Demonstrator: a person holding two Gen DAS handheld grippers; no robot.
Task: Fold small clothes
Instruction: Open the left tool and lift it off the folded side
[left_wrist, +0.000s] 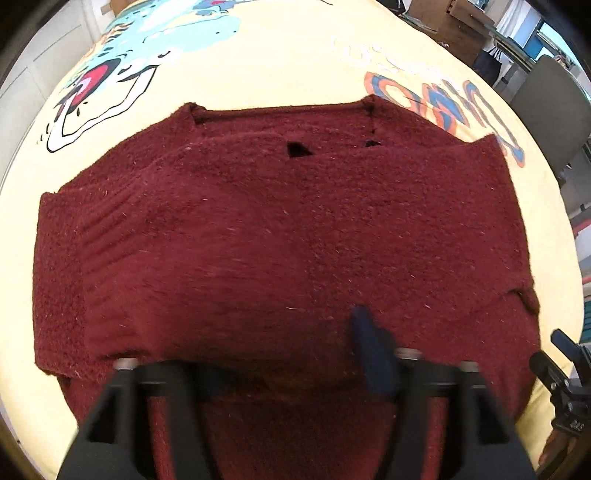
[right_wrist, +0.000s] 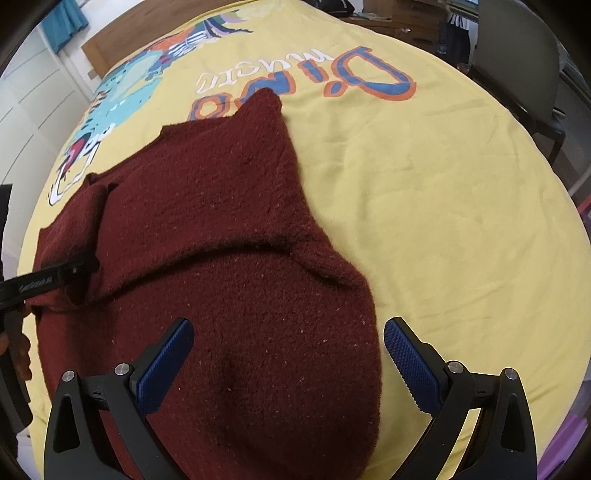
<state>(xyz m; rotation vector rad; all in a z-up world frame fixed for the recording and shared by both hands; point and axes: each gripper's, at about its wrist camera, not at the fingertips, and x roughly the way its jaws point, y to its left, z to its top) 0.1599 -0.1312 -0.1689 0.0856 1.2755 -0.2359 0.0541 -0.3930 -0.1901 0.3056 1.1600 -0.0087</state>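
Lying flat on the yellow printed bedspread (right_wrist: 424, 192), the dark red knitted fleece garment (right_wrist: 236, 280) is partly folded: both views show an upper layer turned over the body, its edge running as a ridge across the cloth.

Left gripper (left_wrist: 295, 354): low over the near hem. One dark blue finger (left_wrist: 369, 354) rests on the fabric; the other is hidden by cloth. Whether it has hold of the hem cannot be told, though the right wrist view shows its tip at the folded edge.

Right gripper (right_wrist: 288, 354): jaws wide apart, blue ribbed pads (right_wrist: 410, 369) astride the garment's near right portion, holding nothing.

Judgement: a fold is in hand, with the right side not yet secured. The next move calls for the right gripper to close on the near edge, level with the left, so both lift evenly.
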